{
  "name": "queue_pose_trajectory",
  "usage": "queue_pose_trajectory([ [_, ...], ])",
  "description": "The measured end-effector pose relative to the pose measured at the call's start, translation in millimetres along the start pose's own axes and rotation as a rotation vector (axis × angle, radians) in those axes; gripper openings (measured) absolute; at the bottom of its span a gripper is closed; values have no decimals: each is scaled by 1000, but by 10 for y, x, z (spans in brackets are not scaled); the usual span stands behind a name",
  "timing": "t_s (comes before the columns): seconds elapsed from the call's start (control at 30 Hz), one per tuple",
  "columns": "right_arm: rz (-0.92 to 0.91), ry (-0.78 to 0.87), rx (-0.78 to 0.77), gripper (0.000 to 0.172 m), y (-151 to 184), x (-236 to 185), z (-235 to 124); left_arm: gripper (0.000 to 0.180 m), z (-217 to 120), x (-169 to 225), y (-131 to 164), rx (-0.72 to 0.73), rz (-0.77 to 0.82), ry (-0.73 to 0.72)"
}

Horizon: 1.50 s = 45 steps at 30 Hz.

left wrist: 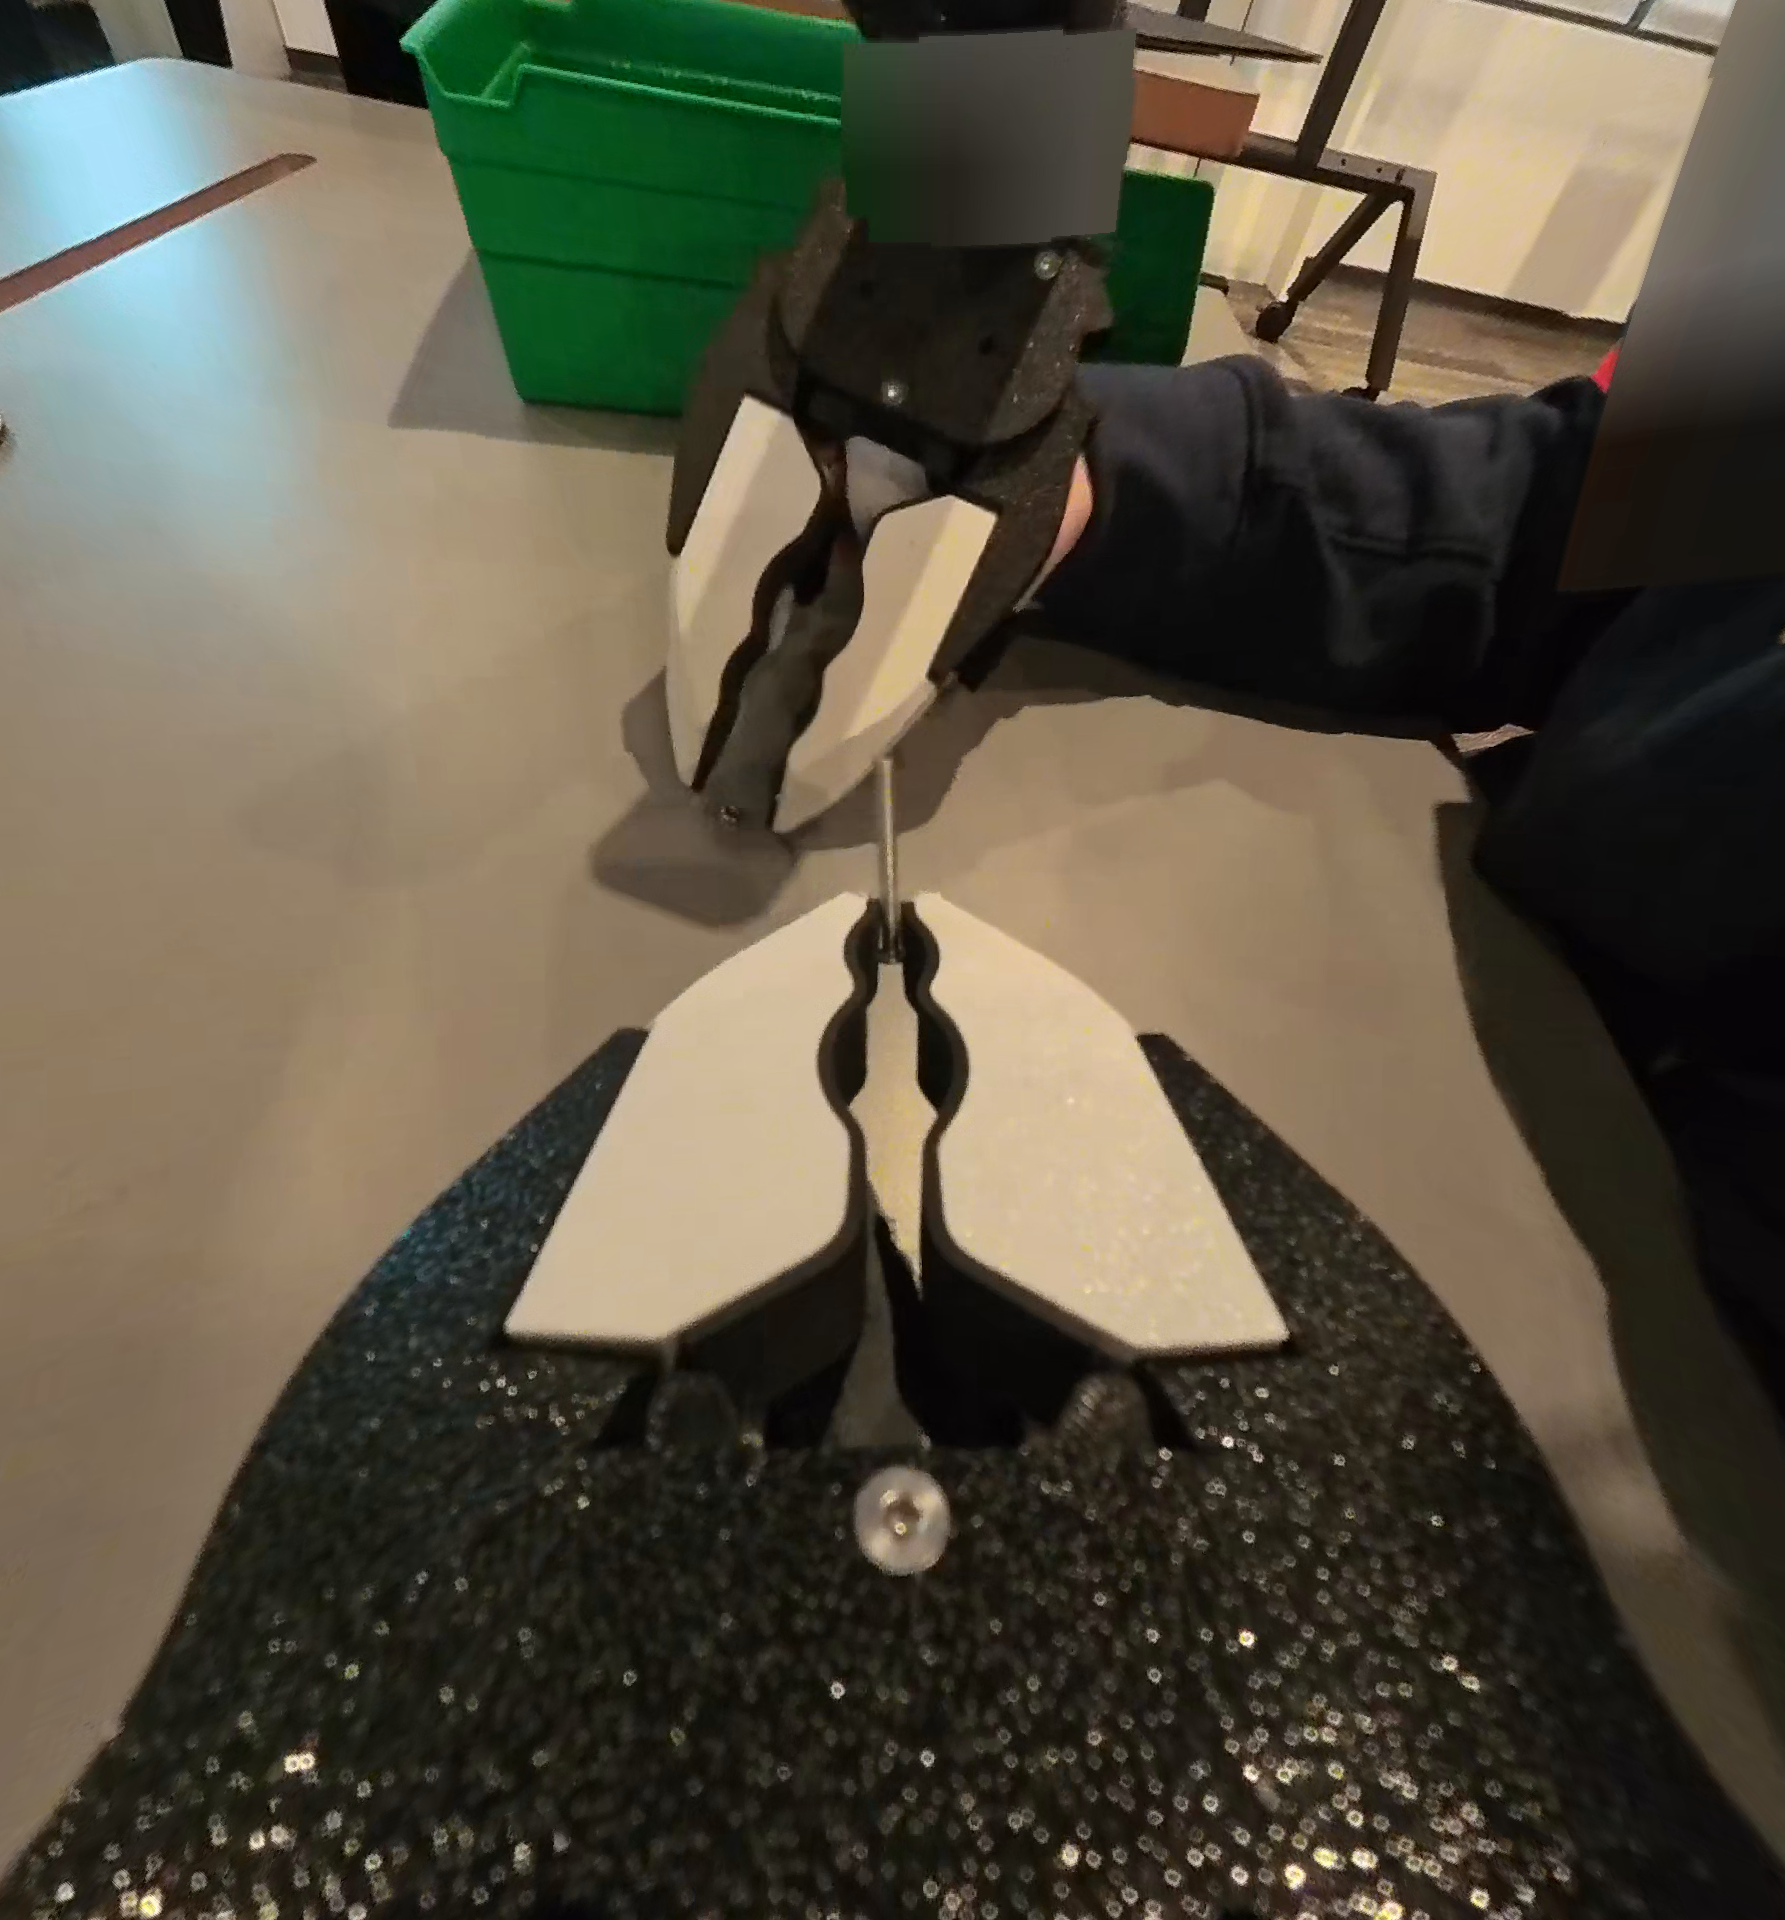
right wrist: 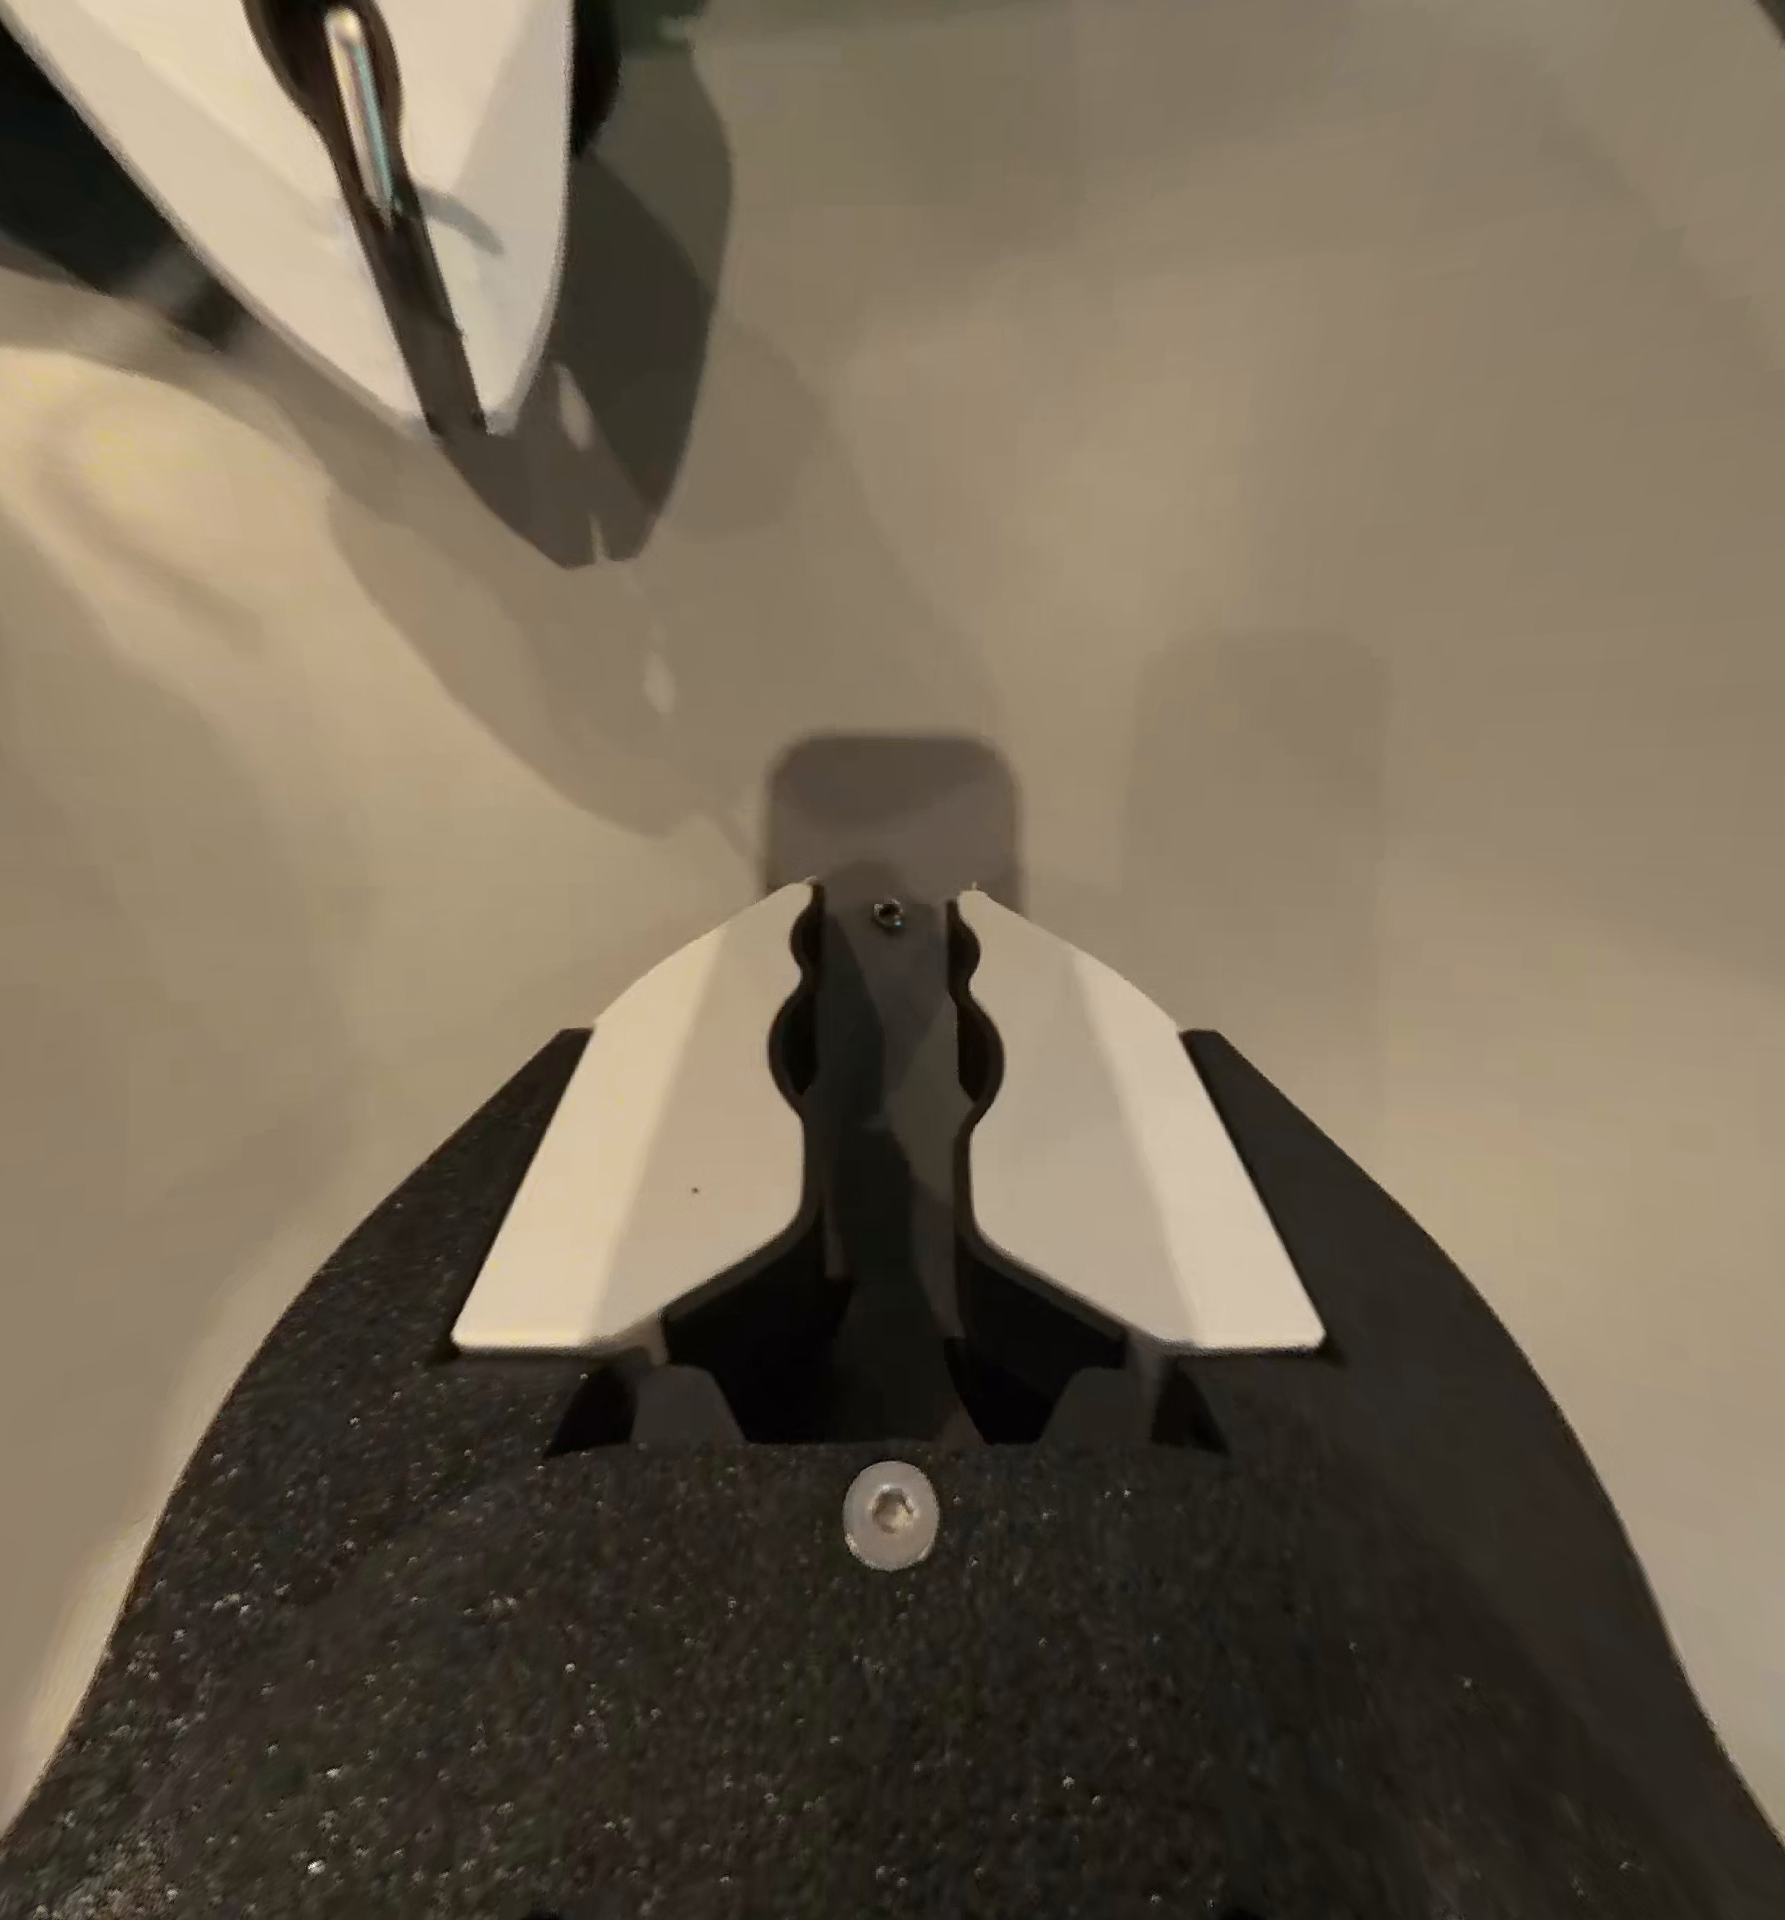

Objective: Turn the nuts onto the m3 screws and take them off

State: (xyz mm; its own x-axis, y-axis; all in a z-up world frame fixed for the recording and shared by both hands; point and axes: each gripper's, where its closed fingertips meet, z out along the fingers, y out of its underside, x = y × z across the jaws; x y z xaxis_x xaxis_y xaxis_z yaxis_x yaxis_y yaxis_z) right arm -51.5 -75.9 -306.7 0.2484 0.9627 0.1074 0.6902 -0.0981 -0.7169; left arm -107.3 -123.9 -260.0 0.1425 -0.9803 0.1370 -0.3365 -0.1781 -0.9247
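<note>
Left gripper (left wrist: pixel 886 940) pinches the thin, stiff screw (left wrist: pixel 886 831) near its head. Right gripper (right wrist: pixel 886 896), jaws apart, straddles the tiny nut (right wrist: pixel 885 914) on the desk (left wrist: pixel 244 727) — light, slippery, best taken by its flats.

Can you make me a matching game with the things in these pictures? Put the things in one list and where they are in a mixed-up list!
Things:
1. screw
2. nut
3. green bin
4. dark sleeve

Places:
A. at the far edge of the table
B. clamped in the left gripper
C. on the table between the right gripper's open fingers
D. behind the right gripper

Pairs: 1-B, 2-C, 3-A, 4-D
</note>
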Motion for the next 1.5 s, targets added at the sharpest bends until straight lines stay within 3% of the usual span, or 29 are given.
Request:
queue_pose_trajectory([
  [0.03,5,-1,1,21,-3,1,-3,3,0,0,1,-1,0,0],
  [0.97,53,-27,12,5,-30,-29,35,3,-11,-3,-12,7,5,-5],
  [1.1,10,-40,117,5,-215,-84,-29,3,-26,16,-62,46,6,7],
  [1.2,-53,-69,266,5,-459,-196,-148,3,-24,160,-139,99,13,99],
  [1.37,-76,-227,549,4,-857,-484,-429,3,4,305,-155,108,49,169],
  [1.5,-123,-304,636,4,-980,-666,-550,3,15,329,-144,98,62,177],
])
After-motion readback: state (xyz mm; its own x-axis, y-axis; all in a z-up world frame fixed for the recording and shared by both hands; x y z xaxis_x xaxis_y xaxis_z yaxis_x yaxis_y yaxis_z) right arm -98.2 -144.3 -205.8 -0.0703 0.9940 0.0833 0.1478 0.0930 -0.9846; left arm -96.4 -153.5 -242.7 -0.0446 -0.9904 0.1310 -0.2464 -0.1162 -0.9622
